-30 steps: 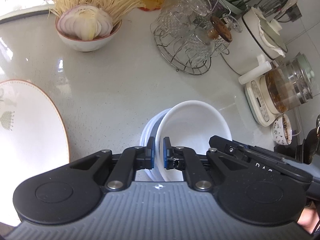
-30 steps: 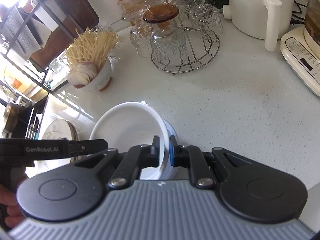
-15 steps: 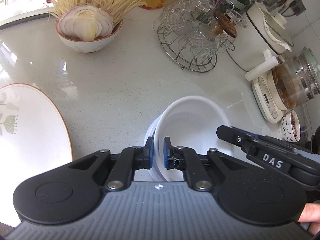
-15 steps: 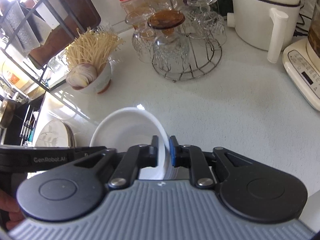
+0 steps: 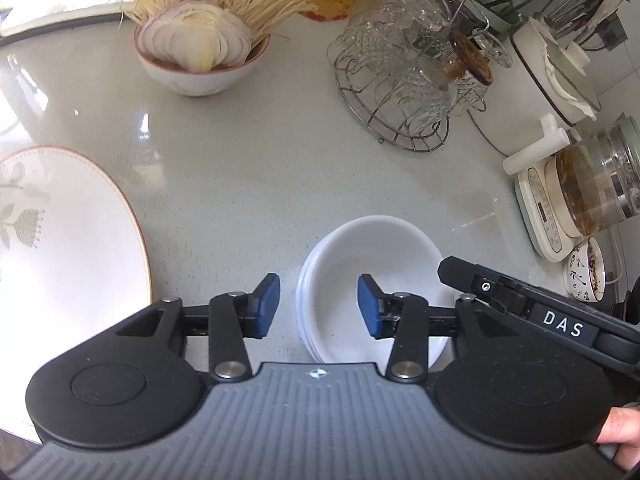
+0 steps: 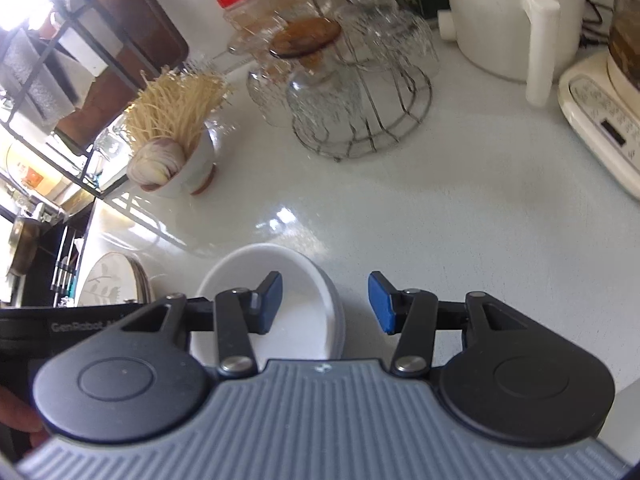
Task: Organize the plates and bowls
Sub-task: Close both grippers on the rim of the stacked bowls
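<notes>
A stack of white bowls [image 5: 372,256] rests on the pale counter, also seen in the right wrist view as white bowls [image 6: 296,276]. My left gripper [image 5: 319,306] straddles the stack's left rim; its jaws are opening, and the blue pads stand clear of the rim between them. My right gripper [image 6: 326,302] straddles the right rim, jaws opening too, pads not touching. The right gripper's body [image 5: 540,312] shows over the bowls in the left view. A large patterned plate [image 5: 68,232] lies to the left, seen as stacked plates [image 6: 112,284] in the right view.
A bowl of sliced onion and noodles [image 5: 200,48] stands at the back left. A wire rack of upturned glasses [image 5: 404,80] sits behind the bowls. A white pot [image 5: 536,92], a glass kettle on its base [image 5: 584,196] and a small patterned cup [image 5: 586,276] line the right.
Both grippers were shut on the bowl rim and now stand open. The tilted top bowl has settled level into the stack.
</notes>
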A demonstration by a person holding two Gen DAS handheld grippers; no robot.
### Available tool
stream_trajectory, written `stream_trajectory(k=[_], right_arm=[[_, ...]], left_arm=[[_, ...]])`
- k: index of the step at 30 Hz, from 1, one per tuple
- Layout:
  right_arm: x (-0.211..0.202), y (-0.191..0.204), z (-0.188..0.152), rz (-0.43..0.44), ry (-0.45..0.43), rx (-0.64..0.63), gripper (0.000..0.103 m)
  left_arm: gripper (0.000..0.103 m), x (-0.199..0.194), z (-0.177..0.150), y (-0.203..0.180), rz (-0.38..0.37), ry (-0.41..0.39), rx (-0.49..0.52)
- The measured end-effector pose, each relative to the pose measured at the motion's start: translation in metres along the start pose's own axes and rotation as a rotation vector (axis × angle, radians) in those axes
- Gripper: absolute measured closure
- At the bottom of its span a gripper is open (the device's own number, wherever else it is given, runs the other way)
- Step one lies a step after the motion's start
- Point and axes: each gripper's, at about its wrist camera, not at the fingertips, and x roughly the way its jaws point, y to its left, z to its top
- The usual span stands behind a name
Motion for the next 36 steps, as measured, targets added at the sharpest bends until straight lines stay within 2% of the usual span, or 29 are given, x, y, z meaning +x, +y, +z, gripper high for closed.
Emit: stream_trajectory(k=[10,16,20,24,28,30,36], right_arm=[[0.023,-0.018,-0.016,0.027,0.104,0.071,0.053],[0.031,-0.021,-0.022,0.048,0.136,0.091,0.053],[0.035,-0.020,-0.024,0.060,0.153,0.078,0.053],[0.042,-0.020,-0.024,0.081,0.175,0.084,0.056],[0.046,-0.019,-0.020,0.094,0.180,0.093,0.058],[0.049,-0.017,-0.018,0.093,0.180,0.083,0.065],[0.051,-0.015,-0.016,0.088,0.167,0.087,0.070]], left_arm=[[0.053,0.014,-0.010,0.003,0.020,0.004,-0.041],[0.054,0.024,-0.014,0.007,-0.011,0.030,-0.069],[0.055,0.030,-0.018,0.008,0.004,0.032,-0.068],[0.061,0.036,-0.022,0.016,-0.004,0.046,-0.097],[0.062,0.039,-0.024,0.022,-0.045,0.040,-0.120],[0.064,0.040,-0.024,0.022,-0.045,0.040,-0.119],[0.072,0.042,-0.025,0.024,-0.058,0.046,-0.097]])
